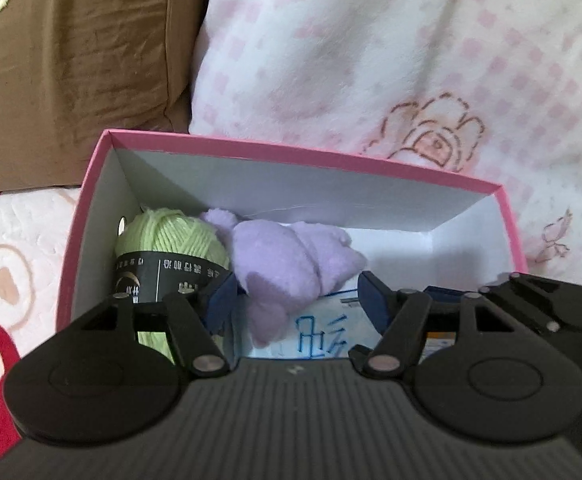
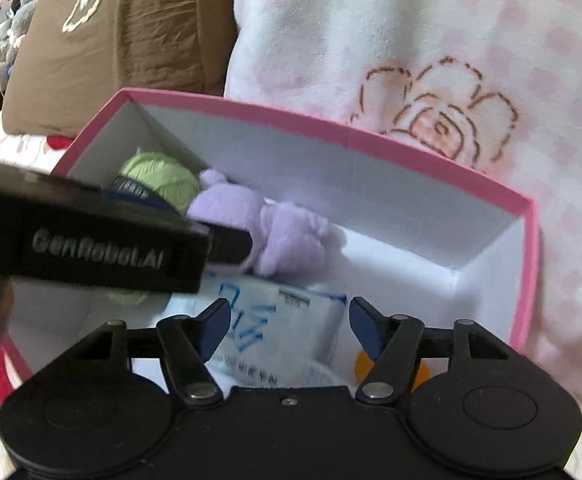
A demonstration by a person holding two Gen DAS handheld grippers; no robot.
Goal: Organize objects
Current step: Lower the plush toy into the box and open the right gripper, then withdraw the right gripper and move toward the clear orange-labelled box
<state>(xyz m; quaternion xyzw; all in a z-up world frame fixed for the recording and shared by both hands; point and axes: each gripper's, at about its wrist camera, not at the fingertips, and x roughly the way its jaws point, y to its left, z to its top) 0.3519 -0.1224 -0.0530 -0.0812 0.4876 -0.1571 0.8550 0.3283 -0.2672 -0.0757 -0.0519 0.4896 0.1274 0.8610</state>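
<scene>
A pink box [image 1: 291, 152] [image 2: 331, 124] with white inner walls stands open on a bed. At its left end lies a green yarn ball [image 1: 171, 240] [image 2: 159, 176] with a black label. A purple plush toy [image 1: 275, 264] [image 2: 287, 240] rests beside it. My left gripper [image 1: 297, 300] is inside the box, open, with the plush's lower part between its fingers but not squeezed. A white packet [image 1: 323, 332] [image 2: 299, 344] with blue writing lies on the box floor. My right gripper [image 2: 289, 320] hovers open over it. The left gripper's black body [image 2: 91, 240] crosses the right wrist view.
A brown pillow [image 1: 71, 60] [image 2: 131, 32] lies behind the box on the left. A white and pink fleece blanket [image 1: 411, 60] [image 2: 431, 60] is piled behind and to the right. A sheet with red hearts [image 1: 3, 280] lies at the left. Something orange [image 2: 365, 364] shows under the right finger.
</scene>
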